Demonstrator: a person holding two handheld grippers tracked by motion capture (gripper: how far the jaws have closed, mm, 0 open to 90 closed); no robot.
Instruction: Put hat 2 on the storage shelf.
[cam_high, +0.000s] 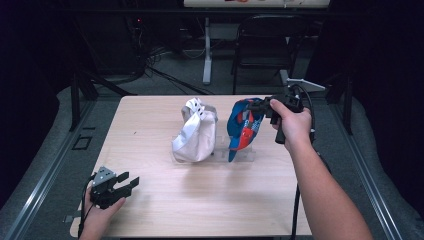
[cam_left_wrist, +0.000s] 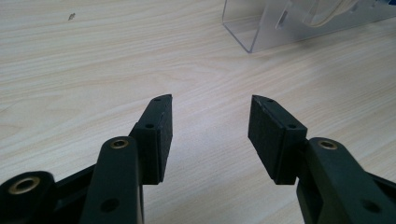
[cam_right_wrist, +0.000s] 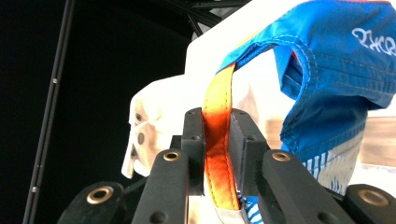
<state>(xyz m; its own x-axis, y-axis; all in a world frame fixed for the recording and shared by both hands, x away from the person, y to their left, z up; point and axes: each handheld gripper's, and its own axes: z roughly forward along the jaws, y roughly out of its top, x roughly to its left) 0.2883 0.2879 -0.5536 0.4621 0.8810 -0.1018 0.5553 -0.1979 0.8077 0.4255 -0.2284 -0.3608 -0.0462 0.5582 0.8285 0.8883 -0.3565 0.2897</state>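
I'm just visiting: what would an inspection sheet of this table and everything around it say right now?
Surface: wooden table, pale, bare near the front.
Job's things: blue cap and white cap on a clear stand.
Clutter: nothing seen.
Grippers: right gripper shut on the blue cap's orange strap; left gripper open, low over the table.
Cables: black cable below the right forearm.
Surroundings: dark room, folding chair behind.

Table (cam_high: 160, 200) evenly lit from above — surroundings near black; soft focus, faint shadows, washed-out whites.
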